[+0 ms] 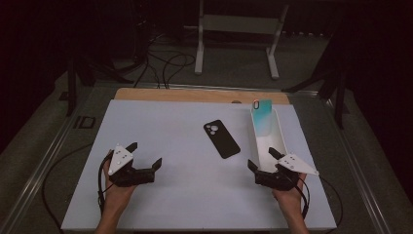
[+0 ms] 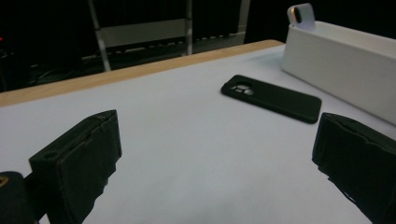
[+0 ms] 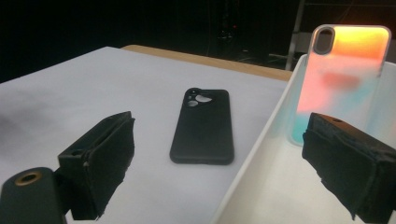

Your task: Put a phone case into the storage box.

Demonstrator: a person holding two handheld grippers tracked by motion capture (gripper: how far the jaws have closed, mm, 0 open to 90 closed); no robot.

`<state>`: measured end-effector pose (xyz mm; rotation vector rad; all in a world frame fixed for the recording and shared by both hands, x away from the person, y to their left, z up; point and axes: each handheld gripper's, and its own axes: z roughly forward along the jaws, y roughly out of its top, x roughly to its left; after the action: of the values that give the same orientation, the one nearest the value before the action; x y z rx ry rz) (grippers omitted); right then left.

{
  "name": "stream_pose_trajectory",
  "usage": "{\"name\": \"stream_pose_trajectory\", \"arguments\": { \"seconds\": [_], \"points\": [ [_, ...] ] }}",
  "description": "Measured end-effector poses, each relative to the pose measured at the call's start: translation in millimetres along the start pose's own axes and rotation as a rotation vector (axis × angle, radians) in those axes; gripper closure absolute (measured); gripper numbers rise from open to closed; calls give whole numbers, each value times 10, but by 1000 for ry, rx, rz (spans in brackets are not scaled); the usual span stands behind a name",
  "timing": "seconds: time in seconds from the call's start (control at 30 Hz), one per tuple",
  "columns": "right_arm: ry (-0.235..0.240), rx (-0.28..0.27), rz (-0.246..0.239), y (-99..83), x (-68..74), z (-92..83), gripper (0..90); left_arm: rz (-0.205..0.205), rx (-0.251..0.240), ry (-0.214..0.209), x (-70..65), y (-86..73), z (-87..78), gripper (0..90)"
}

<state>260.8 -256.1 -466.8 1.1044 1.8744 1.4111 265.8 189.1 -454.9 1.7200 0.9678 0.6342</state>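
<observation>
Black phone case (image 1: 222, 139) between claws

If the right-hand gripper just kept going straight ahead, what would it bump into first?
Probably the white tray: the right gripper has its open jaws astride the tray's near wall. Further along stands the orange-teal phone case; the black phone case lies slightly left.

In the right gripper view the right jaw hides the gradient case's (image 3: 348, 79) lower corner; the white tray (image 3: 261, 186) runs off the near edge
</observation>
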Motion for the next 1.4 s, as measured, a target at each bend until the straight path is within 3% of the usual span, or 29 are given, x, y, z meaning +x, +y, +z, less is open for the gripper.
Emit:
{"name": "stream_pose_trajectory", "arguments": {
  "seconds": [0.37, 0.4, 0.7, 1.1, 1.4],
  "points": [
    [0, -2, 7, 0, -13, -3, 92, 41, 17, -75, -141, 260, 352, 23],
    [0, 0, 6, 0, -10, -2, 92, 53, 24, -90, -182, 309, 447, 23],
    [-1, -2, 9, -1, -21, -11, 92, 48, 48, -153, -289, 473, 800, 31],
    [-2, -8, 10, 4, -36, -23, 92, 43, 98, -176, -431, 556, 1285, 63],
    [-2, -11, 14, 6, -33, -21, 92, 21, 143, -188, -585, 550, 1677, 167]
  ]
}}
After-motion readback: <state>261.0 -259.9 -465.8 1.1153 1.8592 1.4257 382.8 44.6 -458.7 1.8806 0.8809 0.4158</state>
